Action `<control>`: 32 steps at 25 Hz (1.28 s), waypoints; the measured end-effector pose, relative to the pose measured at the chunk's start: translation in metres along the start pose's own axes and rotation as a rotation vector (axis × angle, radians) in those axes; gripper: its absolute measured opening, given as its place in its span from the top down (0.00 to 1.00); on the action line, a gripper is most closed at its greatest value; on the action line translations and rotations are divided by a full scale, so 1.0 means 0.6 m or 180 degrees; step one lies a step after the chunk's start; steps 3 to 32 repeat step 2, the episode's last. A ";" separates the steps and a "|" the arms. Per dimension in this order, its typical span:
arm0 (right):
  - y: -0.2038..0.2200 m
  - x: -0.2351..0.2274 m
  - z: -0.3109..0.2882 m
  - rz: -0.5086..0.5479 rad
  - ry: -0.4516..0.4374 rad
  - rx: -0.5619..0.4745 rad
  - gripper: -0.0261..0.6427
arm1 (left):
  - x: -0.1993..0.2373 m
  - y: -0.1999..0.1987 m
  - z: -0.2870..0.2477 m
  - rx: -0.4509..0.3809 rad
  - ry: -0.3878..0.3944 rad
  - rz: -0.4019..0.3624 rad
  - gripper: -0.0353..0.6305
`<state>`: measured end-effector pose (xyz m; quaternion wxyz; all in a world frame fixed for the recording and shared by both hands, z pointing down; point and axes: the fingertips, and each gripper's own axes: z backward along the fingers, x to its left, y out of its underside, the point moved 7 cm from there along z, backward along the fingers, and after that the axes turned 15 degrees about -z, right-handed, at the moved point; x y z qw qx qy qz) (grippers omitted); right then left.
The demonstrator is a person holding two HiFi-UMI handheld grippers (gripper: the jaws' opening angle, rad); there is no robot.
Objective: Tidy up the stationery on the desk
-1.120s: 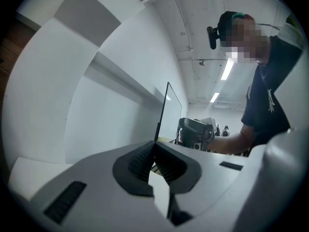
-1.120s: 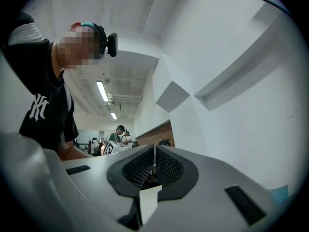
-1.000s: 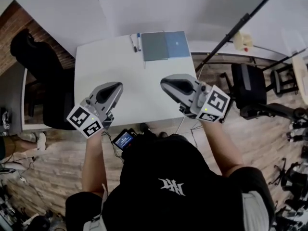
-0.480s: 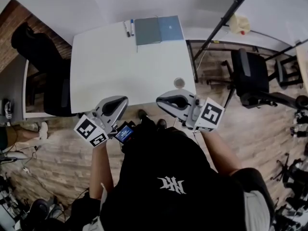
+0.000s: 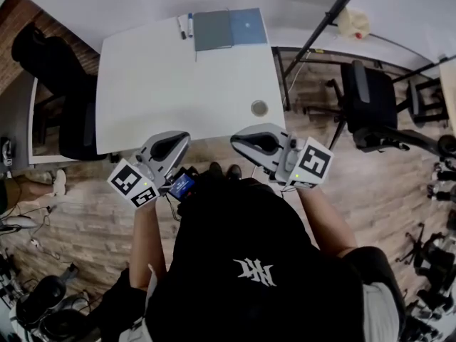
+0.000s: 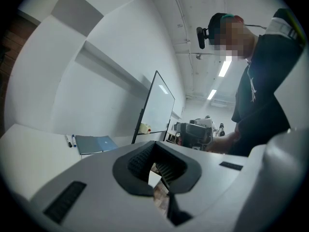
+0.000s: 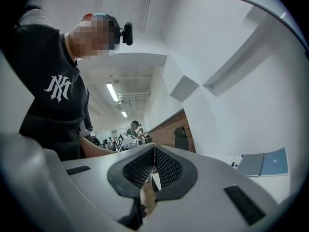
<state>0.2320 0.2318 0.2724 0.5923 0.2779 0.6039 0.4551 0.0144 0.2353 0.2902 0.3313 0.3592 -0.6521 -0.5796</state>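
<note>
Counter (image 5: 164,98) white, mostly bare. Grey and blue notebooks (image 5: 228,28) lie flat and touching at the counter's far edge, right of its middle. Left gripper (image 5: 174,142) and right gripper (image 5: 249,140) both hang off the counter's near edge, over the wood floor, well apart from all the stationery. Left fingers (image 6: 140,161) pressed together, nothing between; right fingers (image 7: 166,166) likewise closed and empty. Two pens (image 5: 189,24) sit at the far edge, left of its middle. A small round disc (image 5: 259,108) lies near the counter's right edge; what it is I cannot tell. Risks, as I judge them: it is a long reach, and closed fingers coming in low could shove the notebooks off the far edge; the pens are round and a nudge would roll them away. The notebook pair's long axis runs along the far edge. The pens lie parallel, axes crossing the counter near to far; cap ends not readable.
</note>
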 end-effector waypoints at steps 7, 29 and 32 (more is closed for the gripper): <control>0.000 0.001 0.000 -0.0002 0.0007 0.0005 0.91 | 0.005 -0.002 -0.002 -0.0002 0.0000 -0.0021 0.94; 0.000 0.001 0.000 -0.0002 0.0007 0.0005 0.91 | 0.005 -0.002 -0.002 -0.0002 0.0000 -0.0021 0.94; 0.000 0.001 0.000 -0.0002 0.0007 0.0005 0.91 | 0.005 -0.002 -0.002 -0.0002 0.0000 -0.0021 0.94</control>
